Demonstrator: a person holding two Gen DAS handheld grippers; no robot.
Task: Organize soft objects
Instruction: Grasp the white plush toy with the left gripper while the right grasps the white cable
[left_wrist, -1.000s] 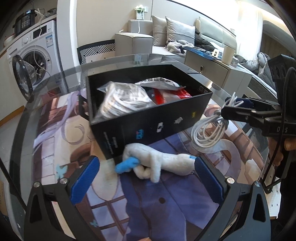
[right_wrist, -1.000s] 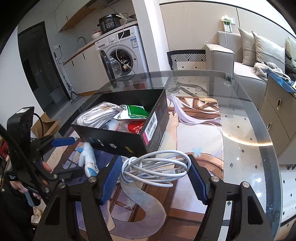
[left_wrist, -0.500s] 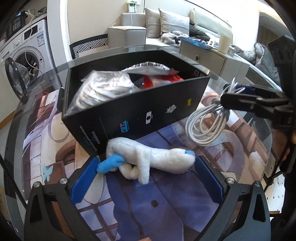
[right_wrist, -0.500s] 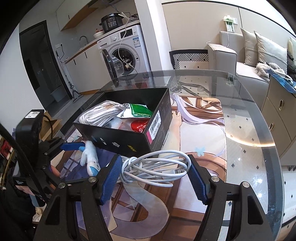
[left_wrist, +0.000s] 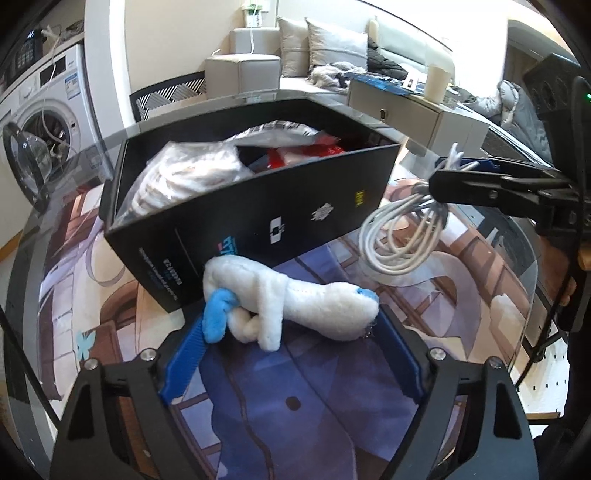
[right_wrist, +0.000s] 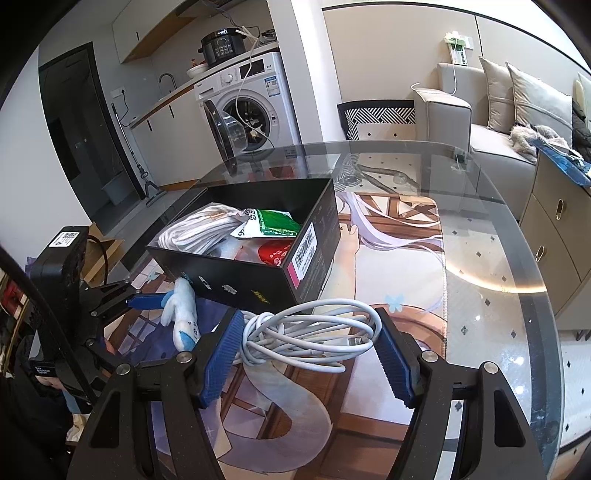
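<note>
the plush toy (left_wrist: 295, 302) is fluffy white pile with blue patches. the cable (right_wrist: 314, 339) is smooth, slightly glossy white plastic. the box (left_wrist: 258, 225) is matt black card. the table (right_wrist: 509, 266) is glossy glass over a smooth printed mat (right_wrist: 399, 251). the gripper pads (right_wrist: 221, 358) are ribbed blue rubber on matt black plastic.

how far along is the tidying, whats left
Done: a bagged white rope bundle and packets already lie in the black cardboard box. In hand: left gripper holds a white plush toy, right gripper a coiled white cable. Left: both go into the box.
</note>
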